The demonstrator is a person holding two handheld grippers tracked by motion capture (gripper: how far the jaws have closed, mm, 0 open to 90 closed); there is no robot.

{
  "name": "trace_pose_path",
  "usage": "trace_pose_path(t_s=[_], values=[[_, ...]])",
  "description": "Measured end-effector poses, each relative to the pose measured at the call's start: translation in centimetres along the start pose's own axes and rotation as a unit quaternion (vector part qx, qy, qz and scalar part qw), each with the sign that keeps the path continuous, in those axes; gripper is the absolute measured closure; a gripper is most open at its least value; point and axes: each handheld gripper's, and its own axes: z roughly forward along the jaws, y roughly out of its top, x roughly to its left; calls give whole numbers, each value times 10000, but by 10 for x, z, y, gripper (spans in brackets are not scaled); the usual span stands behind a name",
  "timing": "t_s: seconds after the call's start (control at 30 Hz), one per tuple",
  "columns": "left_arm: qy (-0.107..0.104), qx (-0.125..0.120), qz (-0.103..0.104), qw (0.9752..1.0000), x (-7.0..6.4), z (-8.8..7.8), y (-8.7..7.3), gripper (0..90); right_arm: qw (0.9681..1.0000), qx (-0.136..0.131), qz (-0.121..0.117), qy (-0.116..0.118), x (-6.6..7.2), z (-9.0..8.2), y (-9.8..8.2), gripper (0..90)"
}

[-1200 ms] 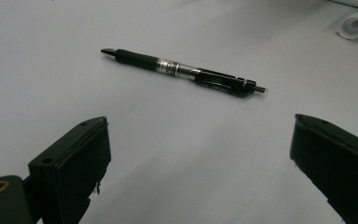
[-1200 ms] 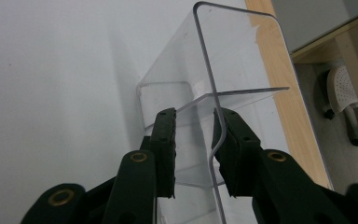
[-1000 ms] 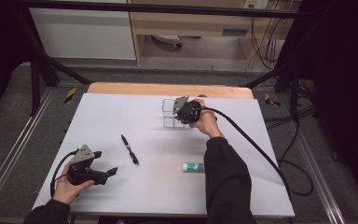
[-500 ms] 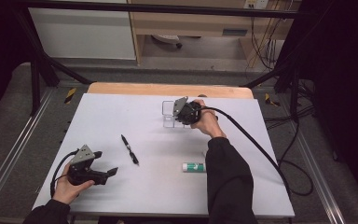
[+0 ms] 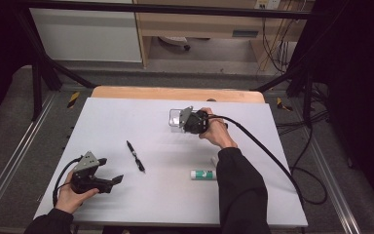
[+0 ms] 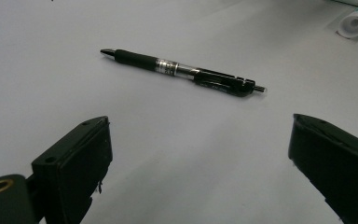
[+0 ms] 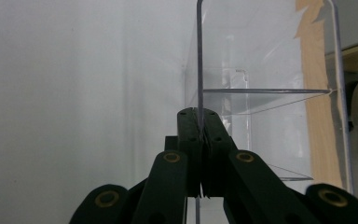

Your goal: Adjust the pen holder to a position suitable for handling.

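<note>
— What is the right gripper (image 5: 181,120) doing?
— Its jaws have just been closing, and now they pinch one thin wall of the clear plastic box (image 7: 261,93). The wall stands right between the fingertips.
— And the left gripper (image 5: 111,181)?
— Its jaws are wide apart, holding nothing. A black pen (image 6: 179,72) lies on the white table (image 5: 126,117) just ahead of its fingers, not touching them. A glue stick (image 5: 203,174) lies farther off.

The right tongs (image 7: 200,128) have just been closing and now pinch the near wall of a clear box (image 7: 265,100). The box stands on the white worktop (image 7: 74,93), with dividers visible inside it.
</note>
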Motion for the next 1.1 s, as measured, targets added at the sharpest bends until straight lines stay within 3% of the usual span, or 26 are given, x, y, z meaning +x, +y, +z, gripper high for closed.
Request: trace_pose_path(t_s=[0.33,0.7,1.1], values=[[5,-7,0,10000,0,0,0,63,9999,-13,-77,84,9,-12,7,890],[3,2,9,10000,-1,0,0,64,9996,-192,90,175,34,-27,27,890],[-9,1,24,10000,-2,0,1,64,9987,-143,129,472,56,-24,37,890]])
